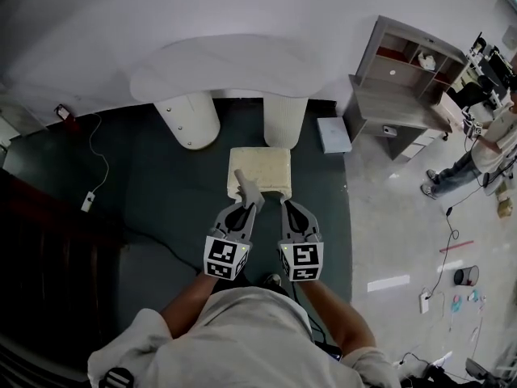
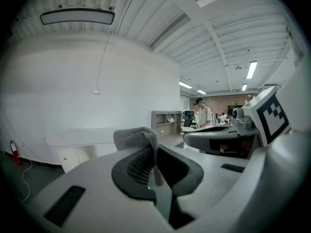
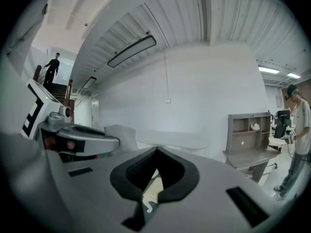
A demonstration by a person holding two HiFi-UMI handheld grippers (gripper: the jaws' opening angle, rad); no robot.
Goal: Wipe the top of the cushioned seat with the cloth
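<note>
- Head view: your left gripper (image 1: 252,199), nearest you, pinches a grey cloth (image 1: 245,184) over the near edge of the cream cushioned seat (image 1: 262,166). Your right gripper (image 1: 284,204) is just beside it.
- Left gripper view: jaws clamped on the cloth (image 2: 142,139), which bunches above them.
- Right gripper view: jaws closed tip to tip, nothing between them. The seat (image 3: 151,192) shows below, a white table (image 3: 170,141) beyond.

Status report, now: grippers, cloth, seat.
Left gripper shut on cloth. Right gripper shut, empty. Cloth over near edge of cushioned seat, contact unclear. Nothing else on seat top.
</note>
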